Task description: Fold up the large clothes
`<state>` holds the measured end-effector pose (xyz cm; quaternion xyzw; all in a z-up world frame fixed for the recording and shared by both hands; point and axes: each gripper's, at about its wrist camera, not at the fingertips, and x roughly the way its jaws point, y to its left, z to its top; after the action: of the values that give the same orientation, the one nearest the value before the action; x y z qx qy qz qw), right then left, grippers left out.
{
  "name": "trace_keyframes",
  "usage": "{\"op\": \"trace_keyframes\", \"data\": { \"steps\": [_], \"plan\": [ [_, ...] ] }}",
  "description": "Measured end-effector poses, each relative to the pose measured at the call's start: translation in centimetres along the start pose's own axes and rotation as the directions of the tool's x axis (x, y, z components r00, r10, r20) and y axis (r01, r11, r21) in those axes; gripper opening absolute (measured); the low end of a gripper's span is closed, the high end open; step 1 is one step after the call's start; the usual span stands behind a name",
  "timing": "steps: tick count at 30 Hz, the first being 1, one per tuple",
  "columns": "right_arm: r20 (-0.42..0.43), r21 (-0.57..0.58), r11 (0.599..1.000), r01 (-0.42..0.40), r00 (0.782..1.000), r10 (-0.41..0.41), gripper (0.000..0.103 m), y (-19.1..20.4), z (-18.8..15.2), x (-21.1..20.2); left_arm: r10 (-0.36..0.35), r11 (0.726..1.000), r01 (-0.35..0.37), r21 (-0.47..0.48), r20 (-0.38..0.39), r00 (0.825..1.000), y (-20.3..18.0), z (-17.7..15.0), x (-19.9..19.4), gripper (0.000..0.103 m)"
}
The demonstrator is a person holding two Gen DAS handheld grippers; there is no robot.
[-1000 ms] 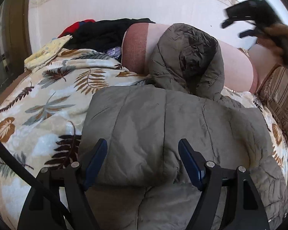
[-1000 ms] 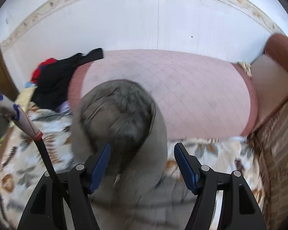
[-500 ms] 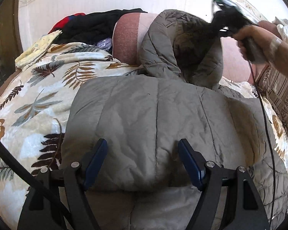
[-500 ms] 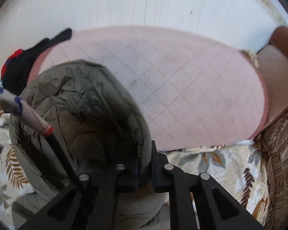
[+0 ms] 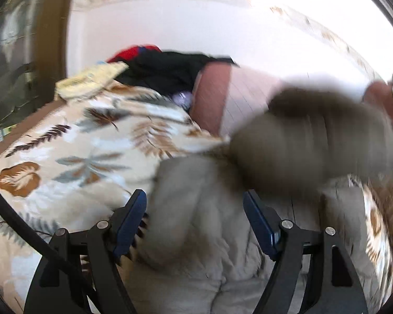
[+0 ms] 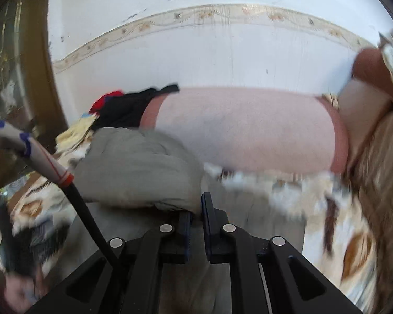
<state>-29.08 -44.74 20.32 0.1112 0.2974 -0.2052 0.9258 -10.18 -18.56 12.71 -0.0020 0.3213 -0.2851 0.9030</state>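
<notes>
An olive-grey padded jacket [image 5: 209,235] lies folded on a leaf-patterned bed cover [image 5: 73,151]. Its hood [image 5: 314,141] is blurred in the left wrist view, swung forward over the jacket body. My left gripper [image 5: 194,222] is open and empty, low over the near part of the jacket. My right gripper [image 6: 196,209] is shut on the hood [image 6: 138,167], holding its edge between the fingers above the jacket body.
A pink bolster [image 6: 249,128] lies along the white wall. A pile of black and red clothes [image 5: 165,68] and a yellow cloth [image 5: 89,81] sit at the far left. A striped brown cushion [image 6: 380,183] is on the right. A wooden frame [image 5: 49,39] stands left.
My right gripper closed on the hood and has pulled it away from the bolster, forward over the jacket body. The left gripper stayed open and shifted a little.
</notes>
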Motion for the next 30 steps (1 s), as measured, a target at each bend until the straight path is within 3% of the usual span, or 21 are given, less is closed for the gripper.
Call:
{"op": "trace_keyframes", "data": {
  "steps": [4,8,11,13,15,20,23,24,27,30],
  "plan": [
    [-0.11,0.06,0.998,-0.035,0.993,0.042,0.007,-0.2,-8.3,0.3,-0.047,0.999,0.047,-0.007,0.008,0.999,-0.9,0.3,-0.2,0.075],
    [-0.24,0.118,0.993,0.013,0.971,0.016,0.006,-1.5,-14.0,4.5,-0.177,0.982,0.18,0.058,-0.058,0.982,-4.9,-1.0,1.7,0.076],
    [-0.315,0.188,0.98,0.056,0.949,0.006,0.006,-3.6,-15.9,6.9,-0.129,0.973,0.159,0.166,-0.177,0.976,-7.7,-3.4,5.1,0.076],
    [-0.279,0.21,0.977,0.04,0.96,0.021,0.006,-4.0,-14.6,5.8,-0.084,0.979,0.121,0.162,-0.223,0.971,-7.6,-4.6,6.7,0.075],
    [-0.206,0.17,0.985,0.032,0.978,0.004,0.006,-3.5,-11.9,4.2,-0.107,0.983,0.137,0.12,-0.226,0.968,-7.0,-4.3,6.9,0.075],
    [-0.115,0.143,0.988,-0.066,0.99,0.083,0.011,-1.5,-5.7,4.8,-0.156,0.985,0.165,0.049,-0.142,0.978,-5.8,-2.3,6.0,0.075],
    [-0.093,0.117,0.989,-0.096,0.99,0.107,0.026,0.5,-3.3,7.3,-0.137,0.988,0.147,0.047,-0.167,0.976,-5.5,-2.4,6.7,0.076],
    [-0.097,0.103,0.99,-0.098,0.989,0.108,0.031,1.4,-2.7,8.8,-0.132,0.989,0.142,0.045,-0.184,0.974,-5.5,-2.5,7.4,0.076],
    [-0.178,0.09,0.993,-0.077,0.98,0.093,0.031,3.0,-3.1,13.4,-0.105,0.992,0.118,0.048,-0.22,0.97,-5.3,-3.0,8.5,0.075],
    [-0.311,0.09,0.994,-0.055,0.947,0.081,0.031,3.4,-5.4,17.6,-0.102,0.992,0.114,0.058,-0.183,0.978,-5.3,-2.8,8.0,0.075]
  ]
}}
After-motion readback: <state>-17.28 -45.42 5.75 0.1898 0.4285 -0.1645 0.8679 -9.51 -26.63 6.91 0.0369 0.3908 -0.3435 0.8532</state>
